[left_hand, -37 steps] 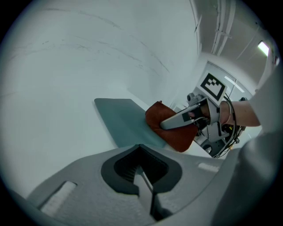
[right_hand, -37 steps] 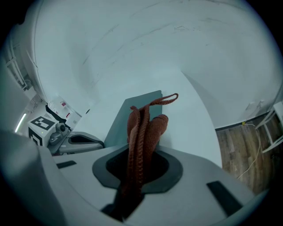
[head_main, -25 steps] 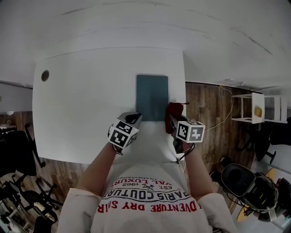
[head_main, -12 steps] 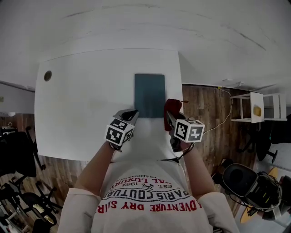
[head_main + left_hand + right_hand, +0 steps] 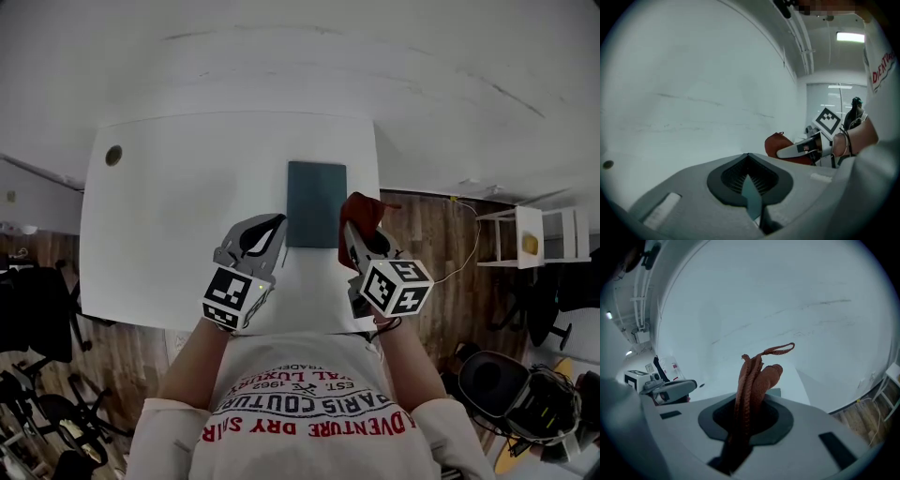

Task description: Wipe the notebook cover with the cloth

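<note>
Holding item: right gripper (image 5: 350,232), jaws clenched on the cloth (image 5: 752,376). The cloth is rust-red and bunched; it stands up out of the jaws past their tips, with a thin loop at its top.

Second tool: left gripper (image 5: 272,225), jaws drawn together with nothing clamped. Only a thin slit is left between them, and a teal sliver shows through it.

Notebook (image 5: 316,202): dark teal cover, closed, lying flat on the table (image 5: 178,216). It sits just ahead of both sets of jaws, between the two tools. Its left edge is just beside the left gripper's tip and its right edge just beside the held cloth. Contact between cloth and cover cannot be told.

Table: white top, with a round dark grommet (image 5: 113,155) well off to the left gripper's left.

Marker cubes: one behind each tool's jaws, left (image 5: 232,298) and right (image 5: 397,286).

Surroundings: wooden floor (image 5: 422,230) off the right gripper's right side.
</note>
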{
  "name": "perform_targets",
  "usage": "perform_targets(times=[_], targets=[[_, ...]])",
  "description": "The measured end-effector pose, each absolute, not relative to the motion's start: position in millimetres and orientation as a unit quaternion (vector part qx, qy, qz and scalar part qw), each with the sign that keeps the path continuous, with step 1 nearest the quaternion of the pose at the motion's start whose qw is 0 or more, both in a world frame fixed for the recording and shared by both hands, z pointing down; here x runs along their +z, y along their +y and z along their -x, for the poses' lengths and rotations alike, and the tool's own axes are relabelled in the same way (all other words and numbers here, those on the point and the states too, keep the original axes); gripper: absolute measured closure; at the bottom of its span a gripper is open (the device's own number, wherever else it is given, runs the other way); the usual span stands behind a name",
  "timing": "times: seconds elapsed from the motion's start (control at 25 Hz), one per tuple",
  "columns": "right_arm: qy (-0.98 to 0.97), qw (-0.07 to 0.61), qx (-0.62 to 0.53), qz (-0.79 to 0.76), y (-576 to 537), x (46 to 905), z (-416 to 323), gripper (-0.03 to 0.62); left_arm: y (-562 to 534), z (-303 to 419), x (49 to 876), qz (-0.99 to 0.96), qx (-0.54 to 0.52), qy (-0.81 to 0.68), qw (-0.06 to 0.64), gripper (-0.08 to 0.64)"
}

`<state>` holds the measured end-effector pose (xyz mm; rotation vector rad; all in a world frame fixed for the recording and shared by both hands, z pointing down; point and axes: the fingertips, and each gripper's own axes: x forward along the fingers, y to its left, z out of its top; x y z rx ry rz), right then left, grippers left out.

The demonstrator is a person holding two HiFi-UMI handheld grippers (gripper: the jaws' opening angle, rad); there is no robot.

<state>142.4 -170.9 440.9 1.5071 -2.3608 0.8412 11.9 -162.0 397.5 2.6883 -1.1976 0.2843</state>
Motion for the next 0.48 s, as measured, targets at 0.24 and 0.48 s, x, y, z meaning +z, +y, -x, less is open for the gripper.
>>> perform_targets(times=[0.24,0.48], targets=[[-0.836,0.098,0.138,-0.522,-167,383,-124,0.522,-151,9,332,-0.903,0.024,-0.428,0.033,0.551],[-0.836,0.089,0.000,-0.541,-154,338,-115,0.522,-134,18,315,-0.898,0.014,-0.440,0.025,0.551]])
